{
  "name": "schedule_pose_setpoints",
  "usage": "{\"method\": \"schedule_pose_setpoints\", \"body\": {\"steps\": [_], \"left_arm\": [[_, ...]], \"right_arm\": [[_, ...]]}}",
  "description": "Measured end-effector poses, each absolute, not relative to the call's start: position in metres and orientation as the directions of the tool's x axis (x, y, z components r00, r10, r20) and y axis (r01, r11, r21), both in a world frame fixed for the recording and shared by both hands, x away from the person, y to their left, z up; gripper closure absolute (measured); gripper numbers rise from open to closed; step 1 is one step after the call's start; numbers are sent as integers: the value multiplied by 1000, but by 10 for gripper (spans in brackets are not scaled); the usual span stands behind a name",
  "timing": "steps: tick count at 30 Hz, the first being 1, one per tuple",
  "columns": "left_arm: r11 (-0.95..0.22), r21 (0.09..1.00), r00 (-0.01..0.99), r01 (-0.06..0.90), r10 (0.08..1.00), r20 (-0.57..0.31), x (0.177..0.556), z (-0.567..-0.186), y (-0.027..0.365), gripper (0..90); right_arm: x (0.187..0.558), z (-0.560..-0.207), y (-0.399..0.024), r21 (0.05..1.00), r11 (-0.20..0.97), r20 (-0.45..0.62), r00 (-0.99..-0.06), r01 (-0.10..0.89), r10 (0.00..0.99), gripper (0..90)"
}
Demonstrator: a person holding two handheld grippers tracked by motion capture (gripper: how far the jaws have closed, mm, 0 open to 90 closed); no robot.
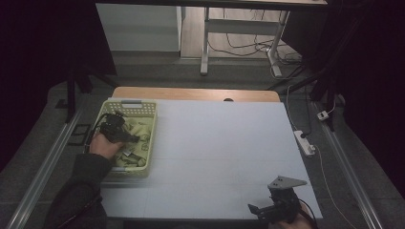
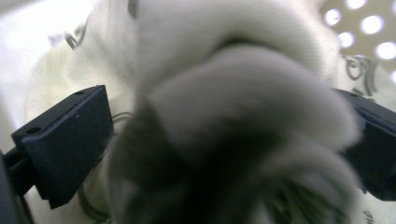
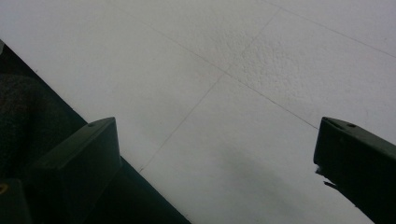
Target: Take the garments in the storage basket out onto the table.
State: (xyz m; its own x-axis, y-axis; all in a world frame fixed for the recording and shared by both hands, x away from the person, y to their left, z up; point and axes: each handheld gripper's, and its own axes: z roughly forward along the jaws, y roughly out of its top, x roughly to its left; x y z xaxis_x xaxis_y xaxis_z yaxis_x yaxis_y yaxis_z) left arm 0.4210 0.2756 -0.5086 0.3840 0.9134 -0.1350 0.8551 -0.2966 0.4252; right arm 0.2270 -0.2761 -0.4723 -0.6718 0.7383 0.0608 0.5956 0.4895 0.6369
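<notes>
A pale green perforated basket [image 1: 154, 125] stands at the left edge of the white board [image 1: 219, 143]. It holds pale cloth pieces [image 1: 141, 125] with dark print and some small dark items [image 1: 133, 157]. My left gripper [image 1: 130, 138] is down inside the basket, held by a hand. In the left gripper view its jaws stand wide apart around a soft white and grey bundle of cloth [image 2: 243, 93] that bulges between them, so my left gripper [image 2: 224, 126] is open. My right gripper [image 1: 255, 210] hovers at the board's near right edge, open, with nothing between its jaws [image 3: 215, 135].
The board covers a wooden table whose far edge [image 1: 196, 93] shows. A power strip [image 1: 304, 142] and cables lie on the floor to the right. Another table's legs [image 1: 205, 43] stand beyond. Metal rails [image 1: 43, 167] run along both sides.
</notes>
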Motion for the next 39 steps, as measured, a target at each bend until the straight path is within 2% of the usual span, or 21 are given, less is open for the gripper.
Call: {"method": "schedule_pose_setpoints", "body": {"steps": [6,12,15,18,21,23,25,28,33,39], "left_arm": [[-324,356,388,876,914,-123,427,-522,274,0],[-321,347,380,881,918,-115,428,-525,272,7],[-315,349,367,883,925,-95,426,-524,269,41],[-318,346,369,883,925,-91,425,-522,267,125],[-334,354,390,874,916,-99,422,-517,264,245],[-344,355,402,869,910,-104,420,-515,262,357],[-346,349,407,871,906,-118,419,-513,259,509],[-335,333,392,882,912,-123,419,-511,257,623],[-339,333,393,880,913,-108,418,-506,255,670],[-314,434,398,845,910,-116,412,-487,262,672]], "right_arm": [[227,-473,-276,633,498,55,-677,592,734,1],[227,-473,-275,628,502,51,-675,595,736,1],[227,-473,-274,626,508,48,-679,592,733,1],[227,-473,-274,623,513,41,-680,590,732,2],[227,-473,-274,622,513,42,-679,592,733,2],[226,-473,-274,621,514,41,-679,591,733,2],[226,-473,-274,622,515,39,-680,590,732,2],[226,-473,-273,621,518,37,-682,588,730,2],[225,-473,-274,627,515,36,-681,585,731,1],[224,-472,-275,634,510,37,-681,582,731,2]]}}
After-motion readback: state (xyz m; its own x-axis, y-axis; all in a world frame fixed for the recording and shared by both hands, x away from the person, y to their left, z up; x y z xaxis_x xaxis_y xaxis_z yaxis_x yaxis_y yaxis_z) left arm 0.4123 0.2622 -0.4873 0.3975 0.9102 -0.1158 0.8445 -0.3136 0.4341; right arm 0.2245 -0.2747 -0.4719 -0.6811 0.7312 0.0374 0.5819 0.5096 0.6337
